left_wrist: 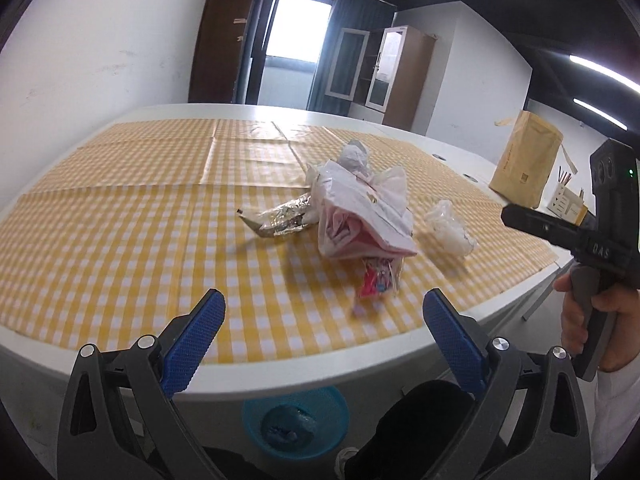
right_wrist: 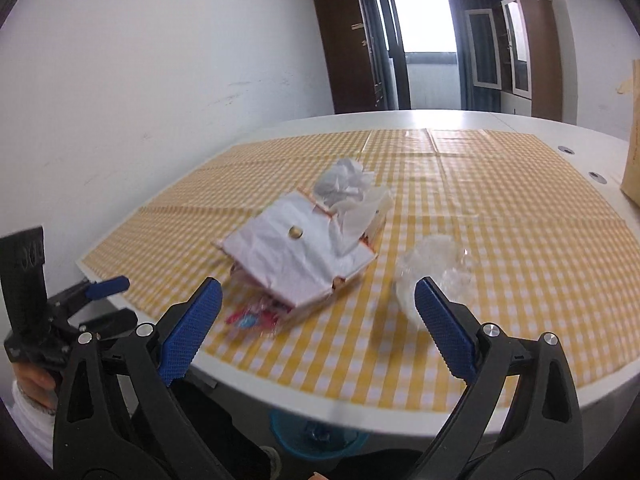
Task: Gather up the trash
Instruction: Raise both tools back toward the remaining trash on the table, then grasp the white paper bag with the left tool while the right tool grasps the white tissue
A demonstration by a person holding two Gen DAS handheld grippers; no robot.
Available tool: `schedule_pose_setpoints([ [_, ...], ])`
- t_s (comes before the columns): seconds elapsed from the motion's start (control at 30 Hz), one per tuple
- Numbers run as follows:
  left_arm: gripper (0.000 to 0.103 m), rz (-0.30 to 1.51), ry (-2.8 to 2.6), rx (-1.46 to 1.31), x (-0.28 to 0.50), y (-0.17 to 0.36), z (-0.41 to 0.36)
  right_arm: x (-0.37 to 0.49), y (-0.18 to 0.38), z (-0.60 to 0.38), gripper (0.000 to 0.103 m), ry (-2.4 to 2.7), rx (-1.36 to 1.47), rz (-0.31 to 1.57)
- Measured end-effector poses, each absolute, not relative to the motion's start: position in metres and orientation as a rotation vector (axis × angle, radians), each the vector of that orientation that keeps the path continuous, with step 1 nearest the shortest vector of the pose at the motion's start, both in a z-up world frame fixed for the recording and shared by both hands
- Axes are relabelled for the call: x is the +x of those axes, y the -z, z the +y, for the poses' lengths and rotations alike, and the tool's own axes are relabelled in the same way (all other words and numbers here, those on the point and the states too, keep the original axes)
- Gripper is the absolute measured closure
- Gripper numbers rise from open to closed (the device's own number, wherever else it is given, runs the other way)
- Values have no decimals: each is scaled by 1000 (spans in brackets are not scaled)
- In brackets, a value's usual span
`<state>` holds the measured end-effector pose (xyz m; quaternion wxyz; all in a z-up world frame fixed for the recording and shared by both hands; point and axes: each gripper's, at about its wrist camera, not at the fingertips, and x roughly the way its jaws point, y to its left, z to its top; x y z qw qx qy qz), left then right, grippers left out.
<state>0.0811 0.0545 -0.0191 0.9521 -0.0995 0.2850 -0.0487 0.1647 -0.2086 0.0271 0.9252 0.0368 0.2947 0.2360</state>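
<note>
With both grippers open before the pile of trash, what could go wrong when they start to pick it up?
1. The pink-and-white paper box lies on the candy wrapper; lifting the box may drag the wrapper off the near table edge.
2. The clear plastic wrap looks light and crumpled, so the right hand-held gripper may pinch only a thin fold and drop it.
3. The foil wrapper lies flat; the left hand-held gripper may catch the checked tablecloth too.

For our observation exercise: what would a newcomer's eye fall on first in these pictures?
First, the pile of trash heaped mid-table on the yellow checked tablecloth, with a foil wrapper at its left and a clear plastic wad at its right. Then the blue bin below the table's near edge.
</note>
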Motion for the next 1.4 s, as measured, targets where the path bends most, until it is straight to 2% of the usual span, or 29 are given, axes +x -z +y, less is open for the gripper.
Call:
schedule_pose_setpoints([
  [0.33,7,608,94,-196,125,18,50,230,-44,-196,13,-481,102,663],
  [0.4,7,613,95,-193,134,17,48,241,-44,-190,16,-479,95,677],
  [0.53,7,620,102,-208,150,13,47,267,-43,-180,17,-454,59,712],
  [0.93,15,682,120,-277,192,11,51,347,-12,-178,40,-405,90,888],
  [1.03,16,698,121,-267,198,13,50,359,-3,-180,50,-404,122,924],
  [1.23,26,748,134,-287,217,20,44,368,3,-172,79,-407,102,965],
  [1.3,48,771,143,-283,222,25,41,369,6,-170,95,-404,94,982],
  [1.4,71,776,167,-311,222,28,41,366,2,-167,100,-400,69,952],
])
